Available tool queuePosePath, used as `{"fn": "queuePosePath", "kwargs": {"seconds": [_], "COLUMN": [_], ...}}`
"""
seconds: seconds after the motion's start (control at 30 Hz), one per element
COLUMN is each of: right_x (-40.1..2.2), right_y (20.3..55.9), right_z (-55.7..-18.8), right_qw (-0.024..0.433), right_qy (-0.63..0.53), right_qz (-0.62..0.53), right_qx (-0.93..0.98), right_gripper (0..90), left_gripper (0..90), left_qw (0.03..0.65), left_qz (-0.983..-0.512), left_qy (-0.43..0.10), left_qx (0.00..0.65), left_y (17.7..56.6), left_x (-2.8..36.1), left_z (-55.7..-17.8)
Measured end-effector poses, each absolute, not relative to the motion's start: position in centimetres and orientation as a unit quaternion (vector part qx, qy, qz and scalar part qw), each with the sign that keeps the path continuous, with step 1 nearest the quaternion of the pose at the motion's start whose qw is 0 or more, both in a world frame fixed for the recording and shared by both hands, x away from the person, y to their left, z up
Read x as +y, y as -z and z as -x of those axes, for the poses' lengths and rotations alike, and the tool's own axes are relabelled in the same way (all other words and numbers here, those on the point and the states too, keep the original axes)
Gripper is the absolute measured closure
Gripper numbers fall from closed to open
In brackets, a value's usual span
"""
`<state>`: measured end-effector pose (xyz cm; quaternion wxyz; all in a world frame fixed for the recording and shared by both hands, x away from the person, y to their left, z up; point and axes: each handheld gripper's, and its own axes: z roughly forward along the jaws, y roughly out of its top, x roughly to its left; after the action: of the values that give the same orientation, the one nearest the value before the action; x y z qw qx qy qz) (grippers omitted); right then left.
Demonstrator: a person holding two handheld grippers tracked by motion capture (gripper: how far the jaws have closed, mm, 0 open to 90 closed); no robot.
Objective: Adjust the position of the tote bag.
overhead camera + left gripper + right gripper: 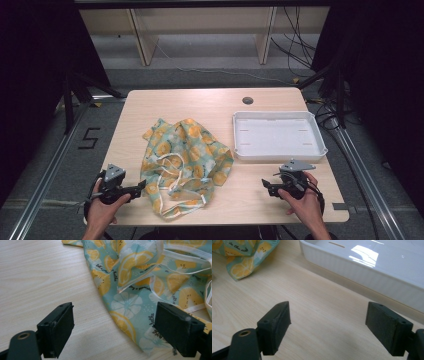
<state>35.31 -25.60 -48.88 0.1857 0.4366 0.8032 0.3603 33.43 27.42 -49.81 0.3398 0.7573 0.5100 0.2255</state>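
**Inspector:** Item under work: a lemon-print cloth [186, 162] with white ties [167, 176], lying crumpled on the wooden table [200, 102], left of centre near the front edge.

**Clerk:** Tools?

**Inspector:** Left gripper [141, 185] just beside the cloth's left edge, jaws wide apart, nothing clamped; one jaw sits over the cloth's hem in its own view. Right gripper [265, 185] well apart from the cloth, jaws likewise spread over bare wood.

**Clerk:** Surroundings?

**Inspector:** A white tray [320, 131] at right, beyond the right gripper
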Motion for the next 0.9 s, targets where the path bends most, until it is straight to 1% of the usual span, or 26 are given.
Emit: {"fn": "queuePosePath", "kwargs": {"seconds": [0.07, 0.1, 0.17, 0.2, 0.23, 0.4, 0.5, 0.53, 0.73, 0.83, 0.9], "right_x": [-25.5, -25.5, -25.5, -25.5, -25.4, -25.3, -25.2, -25.2, -25.2, -24.9, -24.9], "right_y": [48.8, 49.0, 48.8, 49.0, 49.0, 49.0, 49.0, 49.0, 48.9, 48.8, 49.1], "right_z": [-35.3, -35.3, -35.1, -35.3, -35.2, -35.2, -35.2, -35.2, -35.1, -34.9, -35.1], "right_qw": [0.176, 0.179, 0.171, 0.182, 0.181, 0.181, 0.182, 0.182, 0.18, 0.174, 0.181], "right_qy": [-0.361, -0.364, -0.362, -0.362, -0.359, -0.357, -0.358, -0.357, -0.357, -0.36, -0.358], "right_qz": [-0.438, -0.431, -0.436, -0.422, -0.422, -0.416, -0.414, -0.414, -0.408, -0.417, -0.403], "right_qx": [0.805, 0.806, 0.806, 0.811, 0.813, 0.816, 0.817, 0.817, 0.82, 0.816, 0.823], "right_gripper": [19.6, 18.5, 18.2, 18.2, 17.9, 17.9, 17.9, 17.9, 17.0, 17.1, 17.4], "left_gripper": [15.5, 15.4, 15.4, 15.5, 17.1, 18.1, 17.9, 17.7, 16.2, 16.1, 16.2], "left_qw": [0.349, 0.357, 0.357, 0.347, 0.356, 0.369, 0.354, 0.365, 0.379, 0.374, 0.364], "left_qz": [-0.748, -0.742, -0.742, -0.751, -0.743, -0.736, -0.749, -0.737, -0.731, -0.738, -0.749], "left_qy": [-0.226, -0.226, -0.225, -0.223, -0.226, -0.222, -0.22, -0.22, -0.212, -0.209, -0.208], "left_qx": [0.517, 0.52, 0.522, 0.515, 0.52, 0.522, 0.515, 0.525, 0.527, 0.522, 0.514], "left_y": [49.9, 50.0, 50.0, 49.8, 50.0, 50.0, 49.8, 49.9, 49.7, 49.5, 49.5], "left_x": [27.2, 27.1, 27.1, 27.3, 27.1, 27.0, 27.2, 26.9, 26.8, 26.9, 26.5], "left_z": [-33.4, -33.5, -33.5, -33.5, -33.6, -33.6, -33.6, -33.7, -34.1, -34.5, -35.3]}}
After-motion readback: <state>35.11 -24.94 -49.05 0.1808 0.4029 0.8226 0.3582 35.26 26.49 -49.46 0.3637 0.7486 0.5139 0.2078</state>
